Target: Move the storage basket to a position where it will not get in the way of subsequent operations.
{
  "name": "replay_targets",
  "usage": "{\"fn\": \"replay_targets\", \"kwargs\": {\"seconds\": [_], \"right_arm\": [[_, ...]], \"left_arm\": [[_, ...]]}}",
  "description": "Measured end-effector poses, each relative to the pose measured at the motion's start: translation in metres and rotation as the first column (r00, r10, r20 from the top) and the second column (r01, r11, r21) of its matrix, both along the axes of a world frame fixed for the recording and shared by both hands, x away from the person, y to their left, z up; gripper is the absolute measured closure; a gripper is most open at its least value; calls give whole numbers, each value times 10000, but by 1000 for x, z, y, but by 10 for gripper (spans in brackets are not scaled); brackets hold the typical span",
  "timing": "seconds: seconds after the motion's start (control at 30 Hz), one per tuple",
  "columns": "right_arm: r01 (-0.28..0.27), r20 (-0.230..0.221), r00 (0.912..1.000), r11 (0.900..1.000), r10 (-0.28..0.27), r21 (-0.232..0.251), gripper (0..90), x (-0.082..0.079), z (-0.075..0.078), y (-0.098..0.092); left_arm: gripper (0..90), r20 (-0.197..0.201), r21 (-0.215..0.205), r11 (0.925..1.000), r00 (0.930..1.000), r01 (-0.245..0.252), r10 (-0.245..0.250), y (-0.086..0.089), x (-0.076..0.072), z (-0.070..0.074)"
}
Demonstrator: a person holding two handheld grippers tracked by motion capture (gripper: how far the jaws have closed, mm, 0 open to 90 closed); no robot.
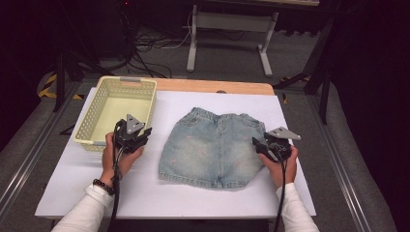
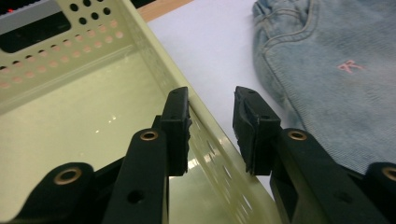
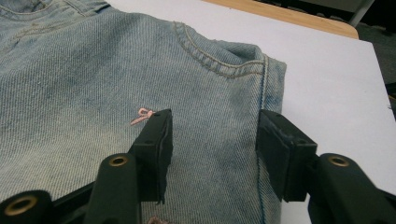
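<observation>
A pale-blue denim skirt (image 1: 212, 150) with small pink embroidery lies flat in the middle of the white board. A cream perforated basket (image 1: 150, 104) stands at the left, nothing inside it. My left gripper (image 1: 145, 133) sits at the basket's near right corner. In the left gripper view its jaws (image 2: 212, 100) straddle the basket's side wall (image 2: 154, 56), one inside and one outside, with a gap beside the wall; the skirt (image 2: 327, 60) lies to the right. My right gripper (image 1: 258, 144) is at the skirt's right edge, and its jaws (image 3: 215, 126) stand apart low over the denim (image 3: 93, 70) near the side seam.
The white board (image 1: 159, 193) covers a wooden table whose far edge (image 1: 217, 87) shows behind it. Bare board lies in front of the skirt and to its right. Beyond the table are a white frame's legs (image 1: 193, 48) and cables on the floor.
</observation>
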State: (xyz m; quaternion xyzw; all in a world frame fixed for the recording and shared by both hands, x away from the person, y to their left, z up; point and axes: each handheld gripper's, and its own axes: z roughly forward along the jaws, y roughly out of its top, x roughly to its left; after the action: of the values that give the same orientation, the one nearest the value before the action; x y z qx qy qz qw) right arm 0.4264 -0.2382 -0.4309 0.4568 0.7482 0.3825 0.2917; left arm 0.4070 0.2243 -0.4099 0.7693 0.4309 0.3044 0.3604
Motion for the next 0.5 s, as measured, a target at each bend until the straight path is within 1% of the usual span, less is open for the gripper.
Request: {"fn": "replay_targets", "kwargs": {"seconds": [0.03,0.07,0.17,0.2,0.27,0.4,0.5], "right_arm": [[-16,-14,10000,10000,16,-17,470,0,0,1],[-43,-18,10000,10000,43,-50,470,0,0,1],[-51,-53,10000,10000,50,-57,470,1,-1,2],[-62,-53,10000,9999,61,-80,470,1,-1,2],[-74,-65,10000,9999,73,-113,469,1,-2,3],[-122,-86,9999,9998,120,-160,468,1,-2,4],[-160,-95,9998,9998,158,-155,466,1,-2,4]], "left_arm": [[685,-54,-194,9998,10000,6,-7,3,1,0],[684,-80,-233,9997,10000,56,-58,4,2,0],[690,-41,-180,9997,9999,-158,157,2,4,0],[693,-32,-95,9998,9998,-195,195,2,5,0],[700,85,-39,9993,9993,-370,370,0,6,0],[711,106,-225,9982,9984,-561,564,-1,8,0],[717,118,-304,9983,9986,-503,507,0,7,0]]}}
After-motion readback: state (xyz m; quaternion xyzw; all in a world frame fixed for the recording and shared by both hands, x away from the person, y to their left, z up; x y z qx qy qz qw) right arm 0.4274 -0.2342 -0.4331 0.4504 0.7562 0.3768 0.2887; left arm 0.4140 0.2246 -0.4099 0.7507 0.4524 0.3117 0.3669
